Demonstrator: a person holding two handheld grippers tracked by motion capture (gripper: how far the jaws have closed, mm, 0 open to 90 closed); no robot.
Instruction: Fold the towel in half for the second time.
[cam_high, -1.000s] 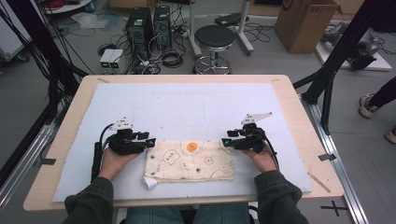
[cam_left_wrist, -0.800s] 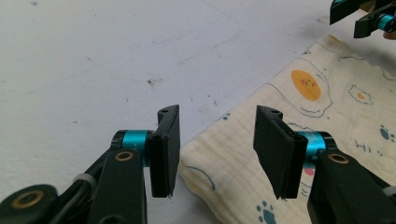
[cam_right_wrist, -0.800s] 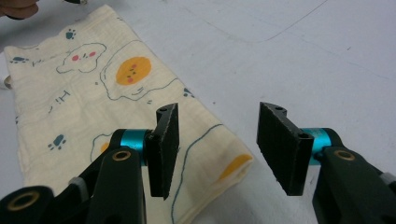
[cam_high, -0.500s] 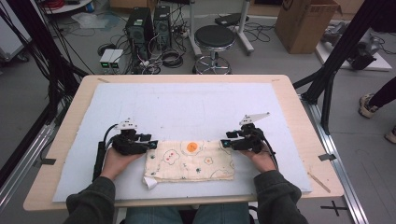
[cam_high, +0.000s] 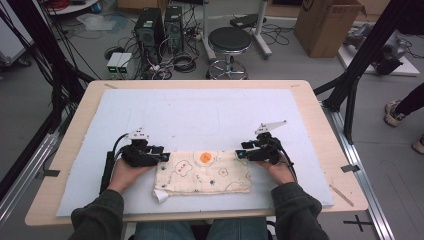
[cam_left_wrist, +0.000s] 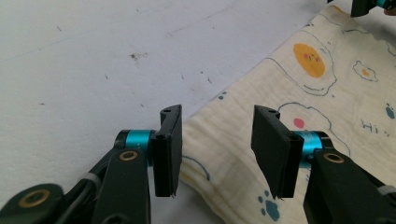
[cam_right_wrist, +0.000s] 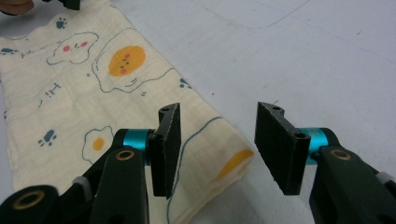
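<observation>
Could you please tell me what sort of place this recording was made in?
Probably a lab or workshop: computer towers and tangled cables sit on the floor beyond the table, beside a stool and a cardboard box.

A fixed high camera looks forward and down from above the person's side of the table, taking in the whole white mat, both forearms and the floor beyond. Each gripper camera sits low and very close to the mat, looking along its own two black jaws. The left gripper view faces rightward across the printed cloth; the right gripper view faces leftward. All three views share that cloth and its orange egg print.
</observation>
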